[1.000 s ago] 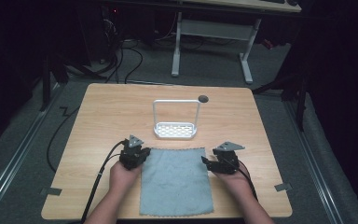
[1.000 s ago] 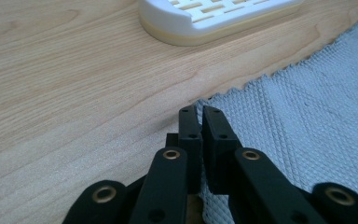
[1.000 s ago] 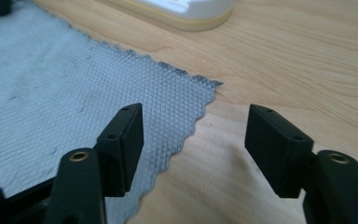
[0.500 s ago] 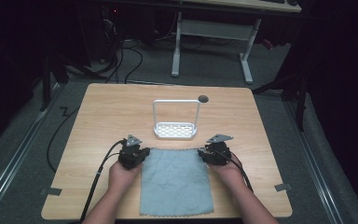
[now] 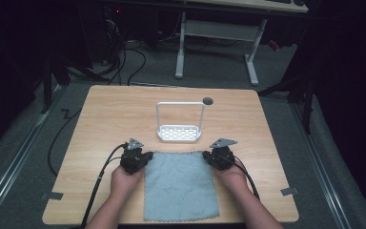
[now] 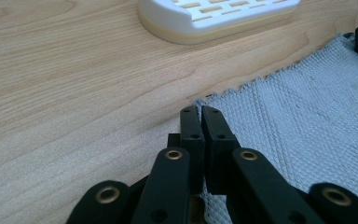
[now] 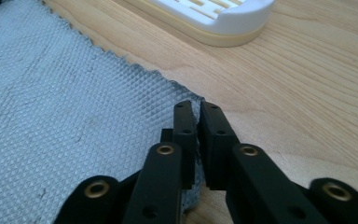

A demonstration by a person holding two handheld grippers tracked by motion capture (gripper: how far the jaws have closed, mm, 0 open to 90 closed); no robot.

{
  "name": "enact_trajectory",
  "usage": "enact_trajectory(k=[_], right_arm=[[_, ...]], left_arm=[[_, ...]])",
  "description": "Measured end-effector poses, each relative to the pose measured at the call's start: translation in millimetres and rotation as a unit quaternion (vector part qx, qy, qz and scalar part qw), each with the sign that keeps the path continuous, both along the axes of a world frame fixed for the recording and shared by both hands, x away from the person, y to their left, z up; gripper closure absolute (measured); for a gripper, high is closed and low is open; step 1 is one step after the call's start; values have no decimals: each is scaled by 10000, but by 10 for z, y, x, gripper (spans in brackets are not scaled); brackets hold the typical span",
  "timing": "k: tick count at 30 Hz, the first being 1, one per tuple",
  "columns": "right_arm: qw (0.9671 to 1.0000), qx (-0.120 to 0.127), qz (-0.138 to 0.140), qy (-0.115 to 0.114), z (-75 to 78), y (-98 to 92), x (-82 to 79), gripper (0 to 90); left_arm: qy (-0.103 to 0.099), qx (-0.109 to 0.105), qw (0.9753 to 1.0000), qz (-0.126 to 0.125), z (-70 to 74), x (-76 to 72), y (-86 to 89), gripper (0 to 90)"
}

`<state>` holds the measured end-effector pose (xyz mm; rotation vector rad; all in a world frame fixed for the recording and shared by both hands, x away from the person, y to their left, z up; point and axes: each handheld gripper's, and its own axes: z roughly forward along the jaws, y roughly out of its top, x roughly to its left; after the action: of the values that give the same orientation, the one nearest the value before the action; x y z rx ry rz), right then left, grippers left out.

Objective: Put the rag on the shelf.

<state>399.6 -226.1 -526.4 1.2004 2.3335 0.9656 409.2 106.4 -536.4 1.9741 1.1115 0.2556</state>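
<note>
Dark floor and tangled cables surround a pale wooden table (image 5: 100, 124), where a grey-blue cloth (image 5: 178, 186) lies flat at the near edge between the person's two hands. Its weave is a fine diamond waffle, its far edge cut in small zigzags (a few faint creases cross it). The left gripper (image 6: 200, 112) has its jaws pressed together over the cloth's far left corner; the right gripper (image 7: 196, 106) pinches the far right corner, fabric showing between its jaws. Just beyond stands a white slotted rack (image 5: 180, 133).
</note>
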Motion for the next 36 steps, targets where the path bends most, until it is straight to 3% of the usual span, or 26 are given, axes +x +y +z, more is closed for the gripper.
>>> enact_trajectory(k=[4,7,11,12,14,15,20,21,26,27,32,36], right_arm=[[9998,110,-32,-149,-30,-20,-65,887],[9989,217,-8,-422,4,-36,-116,887],[9959,579,-27,-689,110,-62,-186,888],[9954,593,-21,-753,130,-62,-206,888],[9943,608,-1,-878,161,-67,-230,888],[9924,709,-39,-1006,207,-81,-259,888],[9876,870,-134,-1303,318,-111,-326,888],[9840,935,-192,-1503,394,-132,-369,889],[9755,1177,-265,-1842,582,-172,-423,889],[9735,1197,-262,-1930,621,-170,-426,888],[9645,1354,-252,-2253,811,-145,-414,889],[9594,1402,-258,-2433,960,-110,-384,889]], left_arm=[[-53,-172,9998,57,8,-12,39,887],[-149,-313,9994,85,25,-37,65,888],[-385,-396,9984,80,77,-106,76,891],[-516,-440,9976,99,111,-134,78,891],[-577,-481,9971,125,131,-149,78,891],[-734,-623,9952,200,184,-180,86,892],[-978,-797,9915,302,303,-239,91,893],[-1128,-938,9886,333,388,-269,95,894],[-1596,-1097,9802,404,609,-322,75,894],[-1720,-1176,9771,441,660,-330,77,894],[-2070,-1310,9679,564,857,-333,115,896],[-2317,-1295,9624,579,1019,-311,127,898]])
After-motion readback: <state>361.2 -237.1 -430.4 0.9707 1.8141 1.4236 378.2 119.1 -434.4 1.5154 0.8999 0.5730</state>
